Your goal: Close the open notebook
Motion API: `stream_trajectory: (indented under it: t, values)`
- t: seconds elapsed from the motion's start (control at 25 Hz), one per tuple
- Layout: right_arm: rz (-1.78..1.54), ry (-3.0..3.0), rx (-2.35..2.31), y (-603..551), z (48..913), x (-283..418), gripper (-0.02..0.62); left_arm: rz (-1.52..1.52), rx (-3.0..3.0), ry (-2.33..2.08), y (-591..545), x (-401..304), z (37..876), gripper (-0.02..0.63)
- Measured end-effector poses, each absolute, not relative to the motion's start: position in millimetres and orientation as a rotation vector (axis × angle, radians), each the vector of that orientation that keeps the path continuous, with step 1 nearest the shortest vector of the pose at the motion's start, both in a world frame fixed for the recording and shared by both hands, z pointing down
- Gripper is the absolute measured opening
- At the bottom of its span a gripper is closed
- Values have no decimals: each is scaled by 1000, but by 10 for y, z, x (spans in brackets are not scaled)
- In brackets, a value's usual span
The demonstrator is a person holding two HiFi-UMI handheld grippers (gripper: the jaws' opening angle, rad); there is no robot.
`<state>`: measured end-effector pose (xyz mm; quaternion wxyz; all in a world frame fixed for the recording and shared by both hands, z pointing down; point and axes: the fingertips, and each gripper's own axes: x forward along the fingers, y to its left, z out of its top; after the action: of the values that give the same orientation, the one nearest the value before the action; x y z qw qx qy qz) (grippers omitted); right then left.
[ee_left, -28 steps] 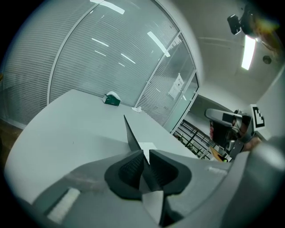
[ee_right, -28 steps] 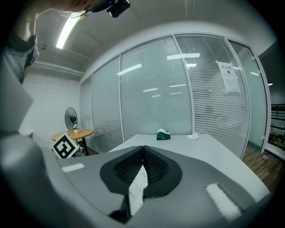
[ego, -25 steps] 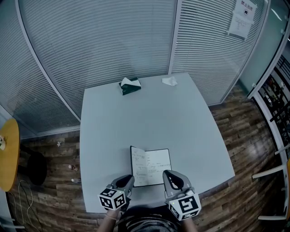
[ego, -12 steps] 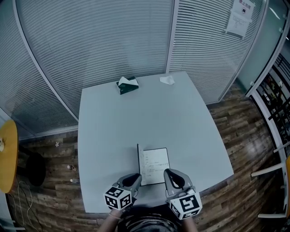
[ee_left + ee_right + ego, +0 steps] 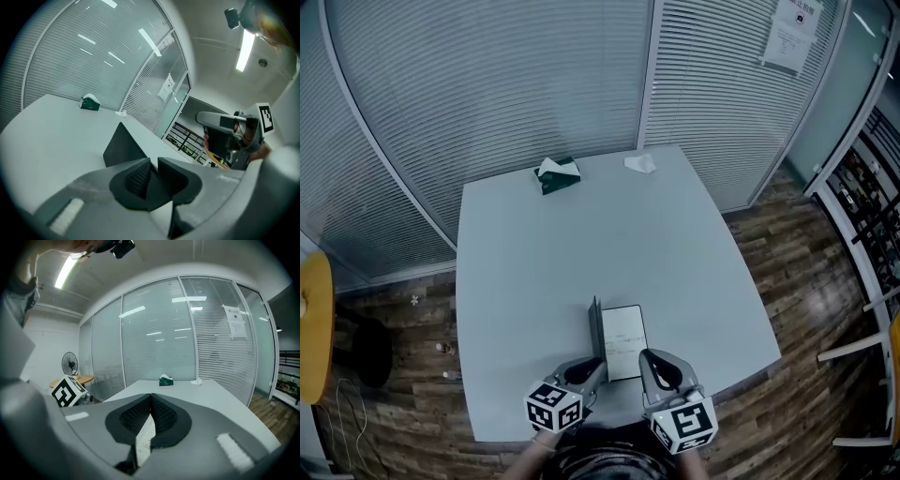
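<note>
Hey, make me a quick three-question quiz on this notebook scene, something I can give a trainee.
1. True or false: the dark cover of the notebook lies flat on the table.
2. What is pinched between the jaws of the right gripper? A) a written notebook page B) a tissue C) nothing
3. Which two things sit near the table's far edge?
Key: 1 false, the cover stands up on edge. 2 A. 3 a green tissue box and a crumpled white paper.
</note>
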<state>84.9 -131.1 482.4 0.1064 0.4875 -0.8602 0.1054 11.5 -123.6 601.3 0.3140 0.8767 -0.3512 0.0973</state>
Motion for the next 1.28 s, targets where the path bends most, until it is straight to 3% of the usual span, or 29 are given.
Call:
stream_trajectory:
  t: [1.28]
  values:
    - [370,-2454,1504,-1318,4988,1162,2,326,2324,-707,-1325,1043,6390,65]
